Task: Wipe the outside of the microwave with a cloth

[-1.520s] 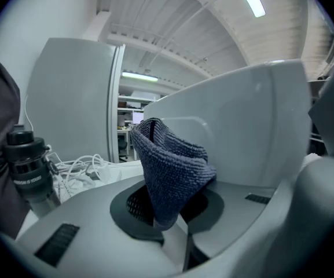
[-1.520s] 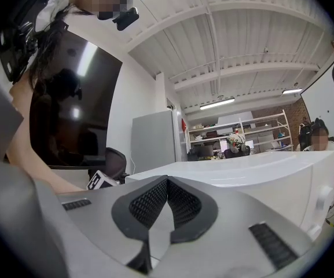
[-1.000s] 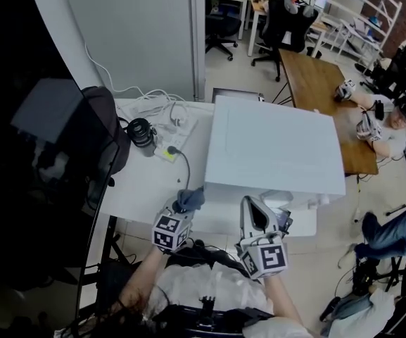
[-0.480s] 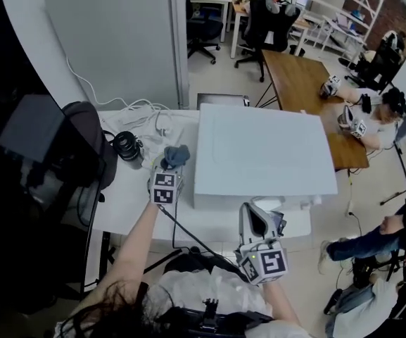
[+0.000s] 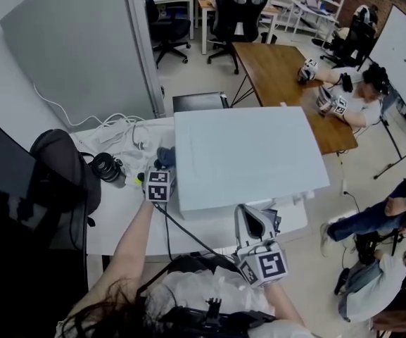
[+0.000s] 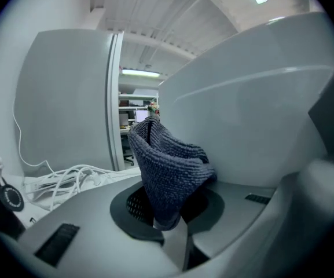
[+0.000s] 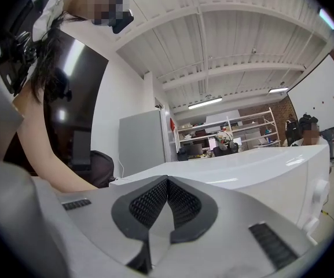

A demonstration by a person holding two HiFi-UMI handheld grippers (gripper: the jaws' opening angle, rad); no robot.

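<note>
**Head view.** Microwave [image 5: 248,153] placement: on the white table [image 5: 118,213], a large white box with its top panel facing the camera. Judged heavy and rigid, it should stay put under wiping pressure and needs no holding. The left gripper [image 5: 160,174] is at the microwave's left side wall, with the cloth [image 5: 165,156] projecting from its tip beside that wall. The right gripper [image 5: 256,222] hangs in front of the microwave's front edge, apart from it. The front face and door fall below the top panel and cannot be seen. A bundle of white cables [image 5: 129,136] lies on the table just behind the cloth.

**Left gripper view.** The jaws are clamped on the lower fold of the cloth, which is a dark blue knitted fabric standing up in a loose cone. It is judged soft, light and compliant. It will flatten against a panel, but it can bunch or drag out of a shallow pinch. Grip it deep in the fold and leave a free pad above the jaw tips. The microwave's wall fills the right of the view. Contact between cloth and wall cannot be confirmed, because the cloth's far side is hidden.

**Right gripper view.** The jaws are closed together with nothing between them. The microwave's top and one corner run across the background, with a knob just visible at the right edge. The person's arm [image 7: 45,155] cuts off the left of the view.
</note>
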